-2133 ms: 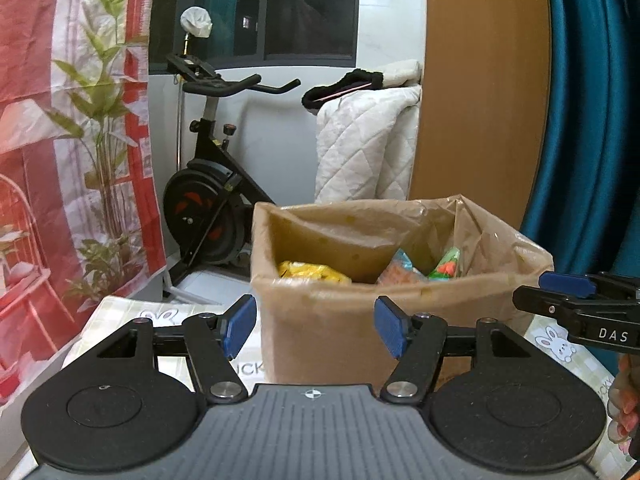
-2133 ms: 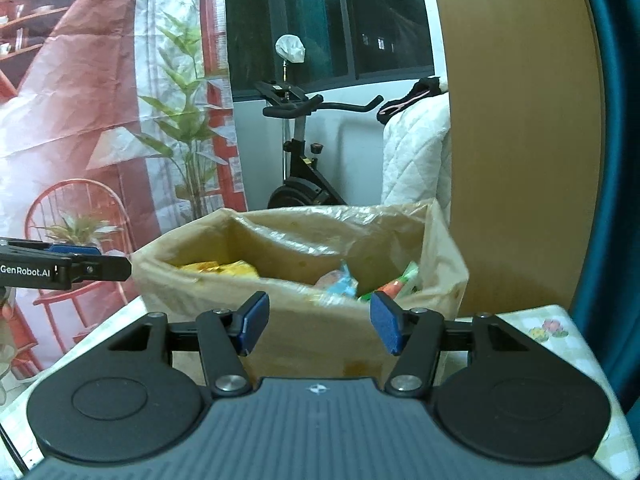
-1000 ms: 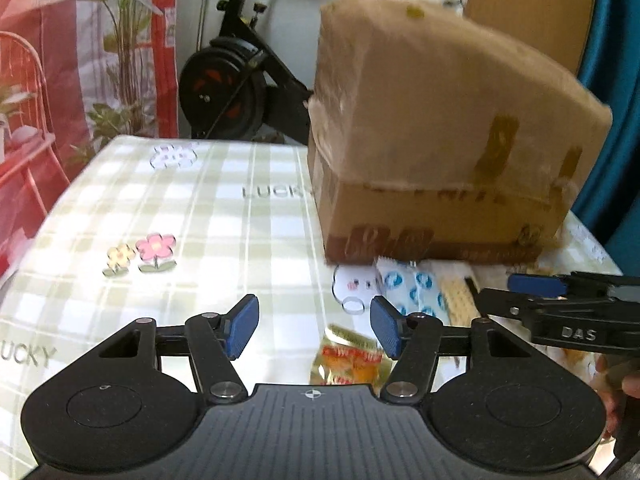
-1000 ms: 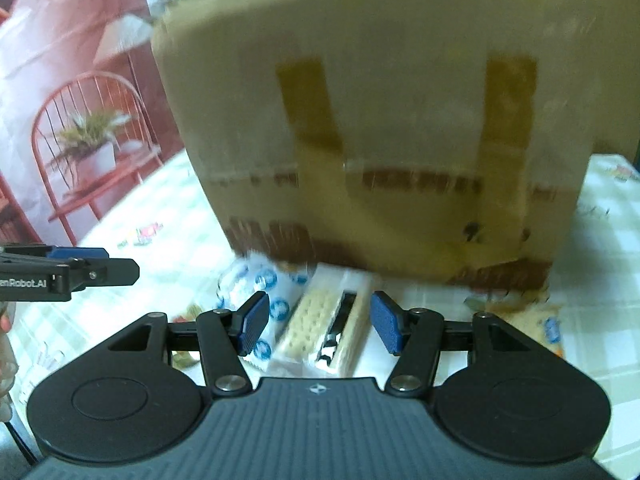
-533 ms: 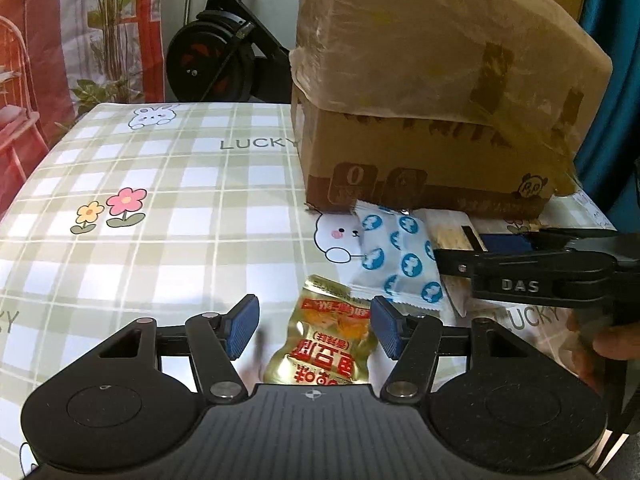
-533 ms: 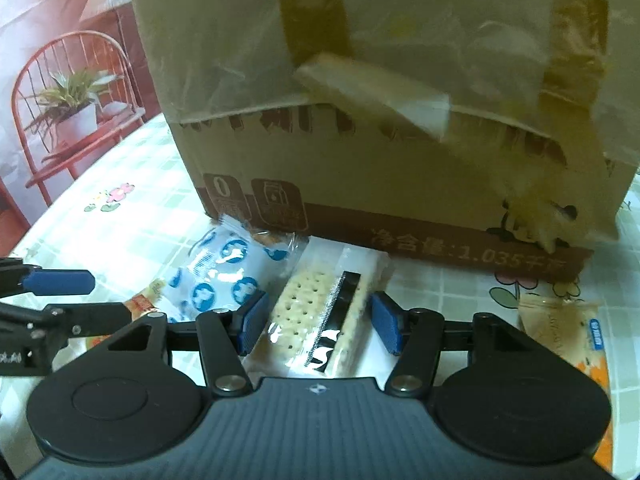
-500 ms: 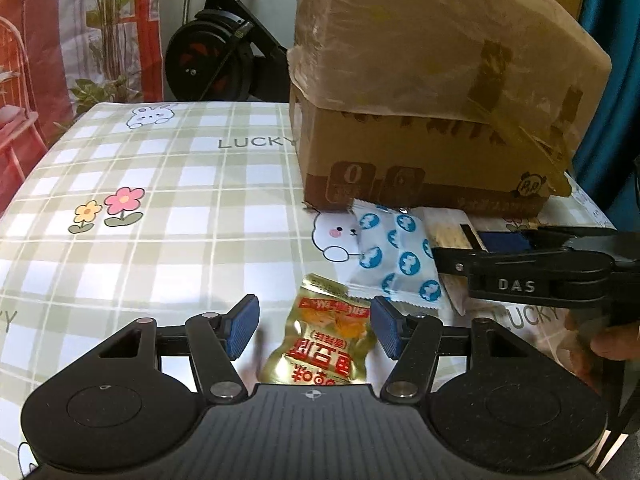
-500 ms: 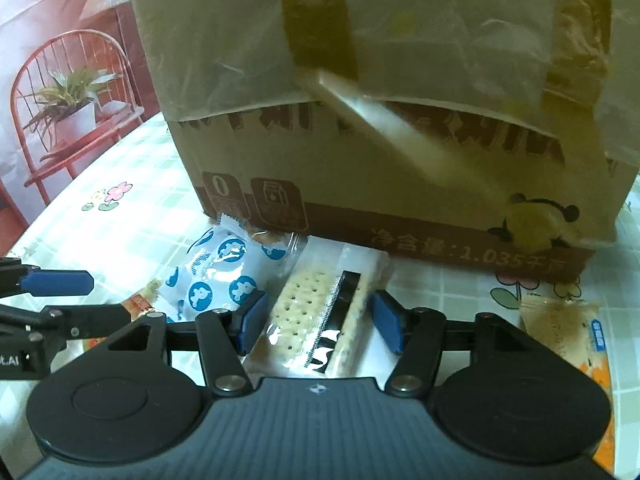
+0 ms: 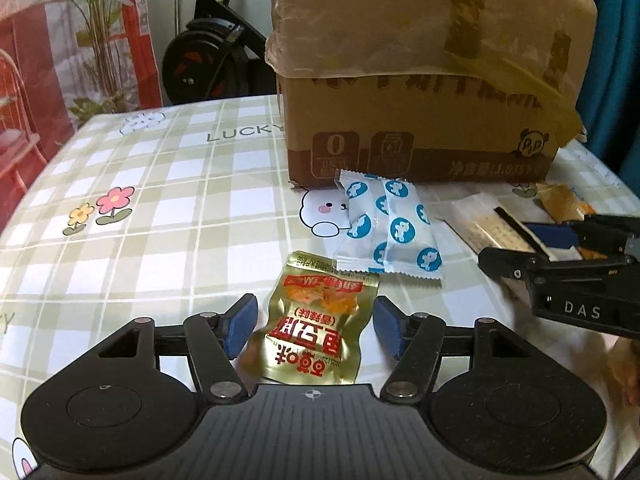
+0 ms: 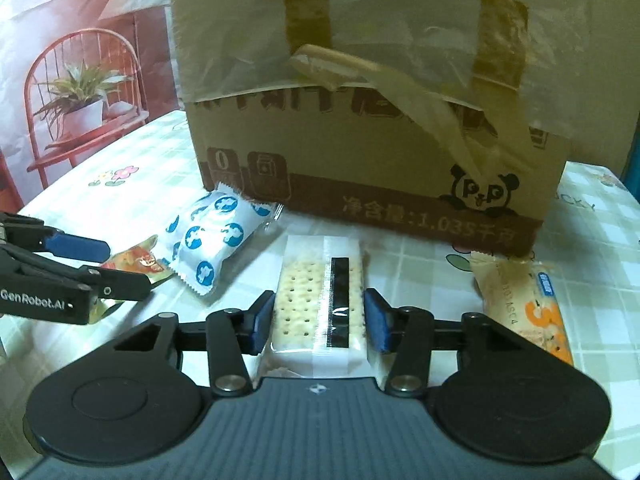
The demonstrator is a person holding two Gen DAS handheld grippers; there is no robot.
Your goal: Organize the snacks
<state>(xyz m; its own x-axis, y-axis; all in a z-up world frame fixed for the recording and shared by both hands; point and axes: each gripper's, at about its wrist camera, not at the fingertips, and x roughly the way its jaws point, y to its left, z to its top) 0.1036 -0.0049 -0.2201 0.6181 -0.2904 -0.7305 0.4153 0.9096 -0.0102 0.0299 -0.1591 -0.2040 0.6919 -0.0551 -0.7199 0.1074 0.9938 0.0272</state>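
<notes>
A gold snack packet (image 9: 316, 328) with red print lies flat on the checked tablecloth between the pads of my left gripper (image 9: 314, 328). Its jaws are opening and stand a little off the packet's sides. A clear-wrapped cracker pack (image 10: 320, 300) lies between the blue pads of my right gripper (image 10: 320, 320). Those jaws are closing and the pads touch both of its long sides. The lined cardboard box (image 10: 360, 120) stands just behind the snacks. In the left wrist view, my right gripper (image 9: 508, 244) comes in low from the right, over the cracker pack (image 9: 492, 228).
A white packet with blue dots (image 9: 388, 232) lies against the box front, between the two grippers. An orange and white packet (image 10: 528, 308) lies right of the cracker pack. An exercise bike (image 9: 212, 52) stands beyond the table's far edge, and a teal curtain hangs at the right.
Both grippers came down from the box's open top to the tabletop in front of it. The left one settled around the gold packet. The right jaws closed in on the cracker pack.
</notes>
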